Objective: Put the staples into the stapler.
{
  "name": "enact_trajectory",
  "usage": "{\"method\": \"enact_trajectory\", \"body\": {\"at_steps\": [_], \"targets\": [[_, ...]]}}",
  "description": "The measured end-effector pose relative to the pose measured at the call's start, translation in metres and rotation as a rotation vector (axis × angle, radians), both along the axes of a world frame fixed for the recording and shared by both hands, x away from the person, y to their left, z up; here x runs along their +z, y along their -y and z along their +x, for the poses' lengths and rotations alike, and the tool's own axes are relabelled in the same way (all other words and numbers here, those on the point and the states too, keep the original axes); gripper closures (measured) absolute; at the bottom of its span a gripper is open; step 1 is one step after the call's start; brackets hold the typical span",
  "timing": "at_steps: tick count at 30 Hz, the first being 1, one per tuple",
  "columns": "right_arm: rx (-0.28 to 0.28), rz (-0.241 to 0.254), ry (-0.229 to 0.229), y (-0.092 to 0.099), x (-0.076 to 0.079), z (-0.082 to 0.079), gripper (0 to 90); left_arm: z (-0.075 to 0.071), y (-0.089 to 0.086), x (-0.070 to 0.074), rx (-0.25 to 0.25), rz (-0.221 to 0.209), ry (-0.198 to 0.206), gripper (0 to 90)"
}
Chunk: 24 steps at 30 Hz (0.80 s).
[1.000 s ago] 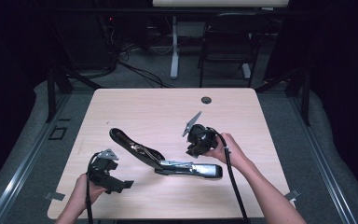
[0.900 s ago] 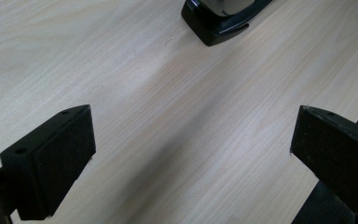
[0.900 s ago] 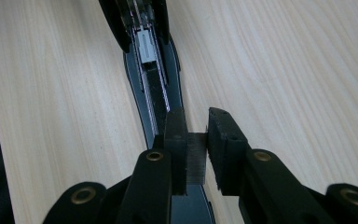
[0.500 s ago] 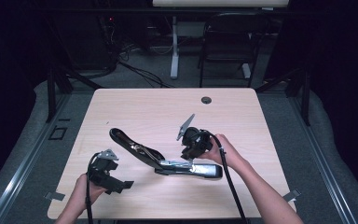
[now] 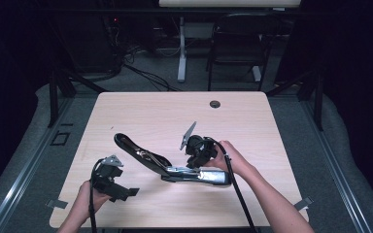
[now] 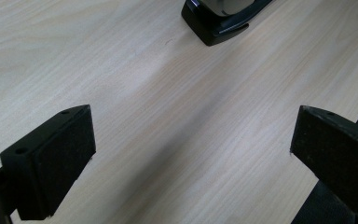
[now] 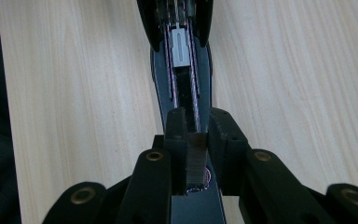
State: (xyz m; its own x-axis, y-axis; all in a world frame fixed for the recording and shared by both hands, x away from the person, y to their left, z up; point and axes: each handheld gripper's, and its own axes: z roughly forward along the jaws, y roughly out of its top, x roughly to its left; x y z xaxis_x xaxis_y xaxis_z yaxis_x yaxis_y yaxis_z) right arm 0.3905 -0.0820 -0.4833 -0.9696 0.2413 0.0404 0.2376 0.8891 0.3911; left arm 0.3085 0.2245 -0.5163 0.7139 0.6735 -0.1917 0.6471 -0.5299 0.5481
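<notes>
Stapler (image 5: 175,165) lies opened out flat near middle of bench (image 5: 150,111), black lid arm stretching from hinge toward far-left, base toward right hand. Right claw (image 5: 194,158) directly above stapler's magazine channel, jaws nearly together, pinching thin strip of staples (image 7: 196,163) upright between pads, strip's lower end at channel. Left claw (image 5: 124,192) on bench near-left of stapler, well apart from it, jaws spread wide, nothing between them; stapler's black end (image 6: 219,21) shows beyond it.
</notes>
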Motion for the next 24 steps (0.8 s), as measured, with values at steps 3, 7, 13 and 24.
{"method": "enact_trajectory", "body": {"at_steps": [3, 7, 13, 24], "targets": [[0.006, -0.019, 0.003, -0.0007, -0.0018, 0.0004, 78.5, 0.0000, 0.0001, -0.0001, 0.001, 0.000, -0.002, 0.1], [0.005, -0.022, -0.005, 0.0002, -0.0051, 0.0012, 78.4, 0.0001, 0.0001, -0.0003, 0.000, 0.002, -0.003, 0.1], [0.011, -0.028, -0.005, 0.0000, -0.0064, 0.0002, 78.5, 0.0002, 0.0003, -0.0005, 0.000, 0.004, -0.002, 0.1], [0.026, -0.043, -0.008, -0.0026, -0.0098, 0.0011, 78.5, 0.0002, 0.0006, -0.0007, 0.001, 0.005, -0.002, 0.1]]}}
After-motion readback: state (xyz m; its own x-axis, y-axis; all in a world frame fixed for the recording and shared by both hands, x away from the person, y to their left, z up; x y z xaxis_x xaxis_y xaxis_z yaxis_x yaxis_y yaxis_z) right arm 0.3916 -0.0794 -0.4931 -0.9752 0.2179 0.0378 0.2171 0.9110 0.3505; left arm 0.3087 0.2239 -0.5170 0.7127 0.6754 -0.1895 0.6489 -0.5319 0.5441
